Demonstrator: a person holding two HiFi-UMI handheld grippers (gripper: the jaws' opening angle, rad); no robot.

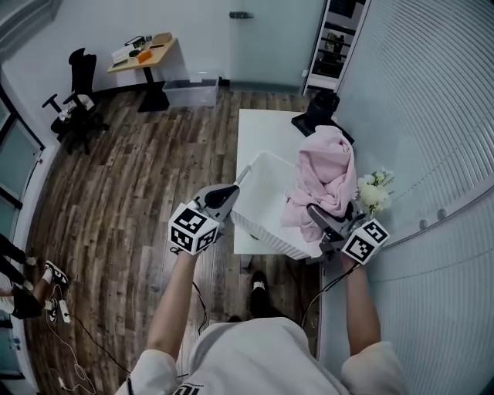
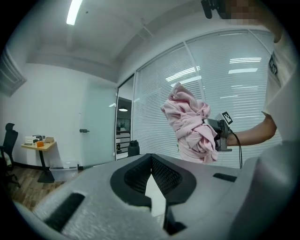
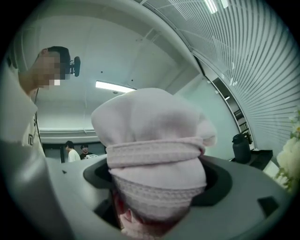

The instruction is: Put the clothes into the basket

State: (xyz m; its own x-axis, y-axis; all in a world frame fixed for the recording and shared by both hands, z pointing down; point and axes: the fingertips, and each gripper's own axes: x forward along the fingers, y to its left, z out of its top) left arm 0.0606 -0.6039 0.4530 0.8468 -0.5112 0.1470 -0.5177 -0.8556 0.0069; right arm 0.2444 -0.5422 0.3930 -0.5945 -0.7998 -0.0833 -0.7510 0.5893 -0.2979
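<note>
Head view: right hand-held gripper (image 1: 316, 214) clamped on bunched pink knit garment (image 1: 326, 177), lifted above white plastic basket (image 1: 262, 193) on white desk (image 1: 262, 131), ready for dropping; left hand-held gripper (image 1: 235, 187) pinches basket rim, seemingly steadying it.

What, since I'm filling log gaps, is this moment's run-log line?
left gripper: shut on basket rim | right gripper: shut on pink garment | garment: lifted, not yet in basket

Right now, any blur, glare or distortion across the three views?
Head view: sharp, even light, edges bent by the wide lens. Left gripper view: heavy fisheye, dark corners, ceiling light blown out, basket rim in the jaws washed white. Right gripper view: same fisheye, pink garment close, soft, blocking the centre.
</note>
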